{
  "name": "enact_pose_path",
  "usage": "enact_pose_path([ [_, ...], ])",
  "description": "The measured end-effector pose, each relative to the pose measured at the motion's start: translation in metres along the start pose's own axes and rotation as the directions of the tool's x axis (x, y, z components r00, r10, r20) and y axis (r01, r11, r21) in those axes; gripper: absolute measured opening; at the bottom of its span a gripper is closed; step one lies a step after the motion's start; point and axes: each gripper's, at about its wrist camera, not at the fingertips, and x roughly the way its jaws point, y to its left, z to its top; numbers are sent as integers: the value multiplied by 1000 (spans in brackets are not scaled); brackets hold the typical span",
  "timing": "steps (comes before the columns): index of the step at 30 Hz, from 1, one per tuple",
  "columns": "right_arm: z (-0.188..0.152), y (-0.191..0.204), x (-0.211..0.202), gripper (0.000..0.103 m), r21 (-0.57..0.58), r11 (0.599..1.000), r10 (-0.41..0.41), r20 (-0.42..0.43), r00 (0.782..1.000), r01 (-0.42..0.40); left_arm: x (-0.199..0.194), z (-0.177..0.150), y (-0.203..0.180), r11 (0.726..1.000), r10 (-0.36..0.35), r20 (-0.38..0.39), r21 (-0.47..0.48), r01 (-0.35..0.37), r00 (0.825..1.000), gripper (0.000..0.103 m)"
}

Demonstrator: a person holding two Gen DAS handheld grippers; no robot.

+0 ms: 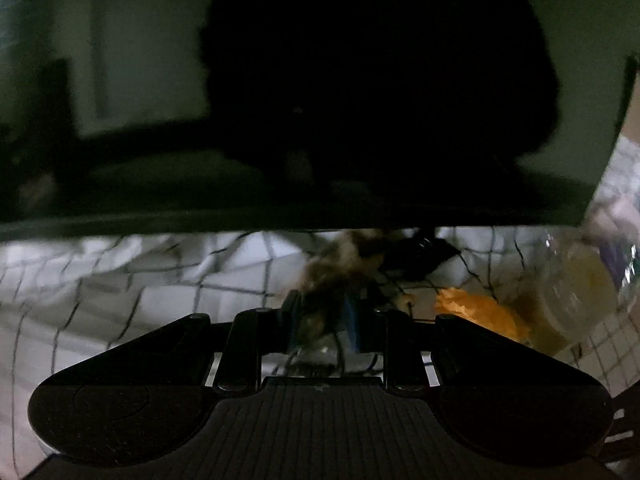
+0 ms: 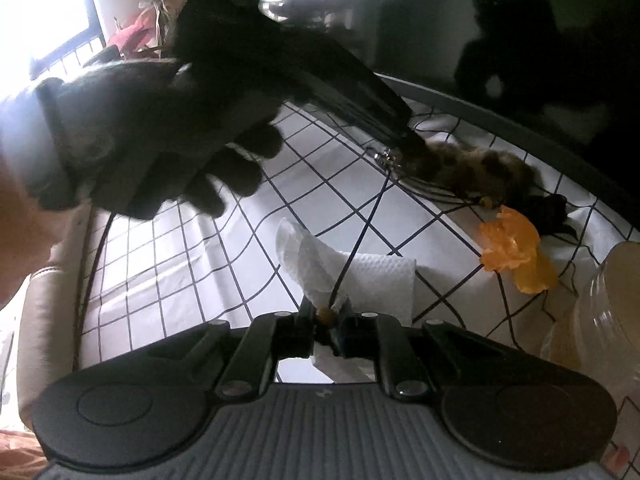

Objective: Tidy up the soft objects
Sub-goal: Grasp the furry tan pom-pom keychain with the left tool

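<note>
My left gripper [image 1: 325, 320] is shut on a brown furry soft toy [image 1: 340, 276], held over a white cloth with a black grid [image 1: 120, 280]. The right wrist view shows the same gripper [image 2: 416, 156] from the side, gripping the furry toy [image 2: 488, 172] by one end. My right gripper [image 2: 329, 322] is shut on a thin dark cord [image 2: 356, 248] with a small orange bead, over a folded white paper towel [image 2: 372, 276]. A crumpled orange soft piece [image 1: 480, 312] lies on the cloth right of the toy; it also shows in the right wrist view [image 2: 512, 244].
A dark screen [image 1: 320, 92] stands close behind the cloth and reflects the gripper. A clear plastic bottle [image 1: 572, 292] lies at the right. A small black object [image 2: 552, 208] lies by the orange piece. A gloved hand [image 2: 160, 140] holds the left gripper.
</note>
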Motion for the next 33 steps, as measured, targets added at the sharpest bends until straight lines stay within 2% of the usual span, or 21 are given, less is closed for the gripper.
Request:
enact_pose_path([
  [3,0,3,-2,10,-25,1000,-6,4,1000,6,18,8,-3,997,61,-55,52,-58,997,28],
  [6,-2,4,-8,11,-36,999,-17,7,1000,17,32,9,3,997,73,-94,44,-69,993,30],
  [9,-5,2,-12,13,-32,999,-43,9,999,44,43,8,10,999,36,-132,9,-36,991,33],
  [13,-6,-5,-12,34,-12,994,-105,15,994,105,42,7,14,997,-79,-150,-27,76,985,39],
  [15,-8,-7,-16,36,-8,993,-121,22,992,121,38,6,11,995,-101,-157,-6,101,982,38],
  [21,-11,-10,-15,36,17,991,-130,12,991,130,39,5,3,997,-74,-166,-10,74,983,38],
  [22,-12,-9,-16,36,17,991,-133,10,991,133,43,7,0,998,-66,-168,-12,65,984,35],
  [23,-12,-9,-15,36,16,991,-137,10,991,136,43,7,-1,998,-60,-169,-16,58,984,27],
  [27,-12,-6,-19,36,2,988,-154,22,988,154,14,-1,-9,1000,-15,-85,21,16,996,23],
  [29,-13,-6,-20,36,2,986,-168,26,985,168,-9,-12,-4,1000,6,-48,-8,-7,999,22],
  [31,-14,-9,-19,49,12,984,-180,18,983,180,-31,-24,9,997,41,-19,-63,-43,999,22],
  [33,-15,-10,-19,55,24,982,-188,12,982,188,-56,-34,29,986,85,12,-142,-82,996,22],
])
